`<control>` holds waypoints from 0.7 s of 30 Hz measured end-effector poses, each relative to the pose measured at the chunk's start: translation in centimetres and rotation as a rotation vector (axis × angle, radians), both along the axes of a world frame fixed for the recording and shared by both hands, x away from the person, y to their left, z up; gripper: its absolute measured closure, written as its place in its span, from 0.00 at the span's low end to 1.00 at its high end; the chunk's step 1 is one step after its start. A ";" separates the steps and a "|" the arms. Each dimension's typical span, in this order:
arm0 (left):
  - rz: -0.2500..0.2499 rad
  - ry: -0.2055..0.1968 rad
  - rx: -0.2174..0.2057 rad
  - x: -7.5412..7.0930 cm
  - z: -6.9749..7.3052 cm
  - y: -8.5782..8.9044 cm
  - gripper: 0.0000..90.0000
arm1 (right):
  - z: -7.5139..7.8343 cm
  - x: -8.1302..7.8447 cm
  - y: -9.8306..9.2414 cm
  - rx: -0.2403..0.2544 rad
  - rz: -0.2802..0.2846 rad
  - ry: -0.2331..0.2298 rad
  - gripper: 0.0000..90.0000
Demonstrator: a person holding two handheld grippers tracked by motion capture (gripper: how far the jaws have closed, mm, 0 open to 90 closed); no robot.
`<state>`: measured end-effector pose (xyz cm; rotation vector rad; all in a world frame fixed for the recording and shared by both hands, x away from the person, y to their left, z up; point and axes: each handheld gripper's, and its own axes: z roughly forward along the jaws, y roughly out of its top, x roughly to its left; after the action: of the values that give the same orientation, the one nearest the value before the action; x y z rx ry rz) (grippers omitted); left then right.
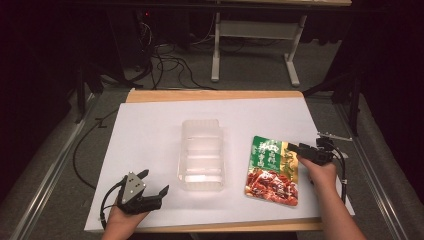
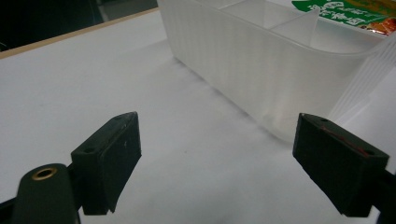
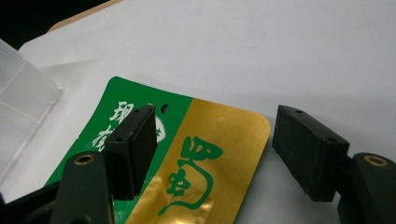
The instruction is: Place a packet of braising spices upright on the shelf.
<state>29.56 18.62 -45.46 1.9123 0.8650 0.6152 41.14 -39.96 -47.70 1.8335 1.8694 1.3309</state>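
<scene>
The food pouch (image 1: 272, 171), green and gold at its top and red lower down, is lying flat on the white sheet (image 1: 150, 130) toward the right edge of the tabletop, its lower end being kept a little short of the near edge. Its top right corner is being straddled by the right gripper (image 1: 295, 148): in the right gripper view one pad is being held over the green band of the pouch (image 3: 205, 154), the other is being held beyond the rounded gold corner over bare sheet, and nothing is being pinched, so these tongs are released, with their jaws spread wide. A bare strip of sheet is being left open between the pouch and the right edge.

Just left of the pouch, at mid-table, the clear plastic tray (image 1: 201, 154) is being left untouched, a narrow white gap being kept between the two. In the left gripper view its ribbed wall (image 2: 243, 60) is being faced with its inner dividers showing.

Toward the near left corner, the left gripper (image 1: 153, 181) is being held low over the sheet, well apart from the tray, jaws released and holding nothing. Broad open sheet is being left along the left edge and across the far edge.
</scene>
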 end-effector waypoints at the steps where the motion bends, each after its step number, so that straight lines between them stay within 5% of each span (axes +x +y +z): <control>1: 0.000 0.000 0.000 0.0 0.0 0.0 0.18 | -0.1 0.1 0.0 0.003 0.003 0.007 0.35; 7: 0.000 0.001 0.002 0.0 0.0 0.0 0.18 | -0.3 0.1 -0.3 0.062 0.017 0.017 0.40; 10: -0.003 0.000 0.004 0.0 0.0 0.0 0.18 | -0.2 -0.2 -0.4 0.080 0.030 -0.013 0.44; 15: -0.005 0.001 0.005 0.0 0.0 0.0 0.18 | 0.3 -0.9 0.0 0.080 0.073 -0.060 0.49; 21: -0.007 -0.001 0.007 -0.1 0.0 0.0 0.18 | 0.1 -1.1 0.1 0.098 0.098 -0.051 0.48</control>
<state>29.50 18.57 -45.45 1.9199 0.8564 0.6156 40.06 -39.85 -47.63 1.7556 1.9225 1.5128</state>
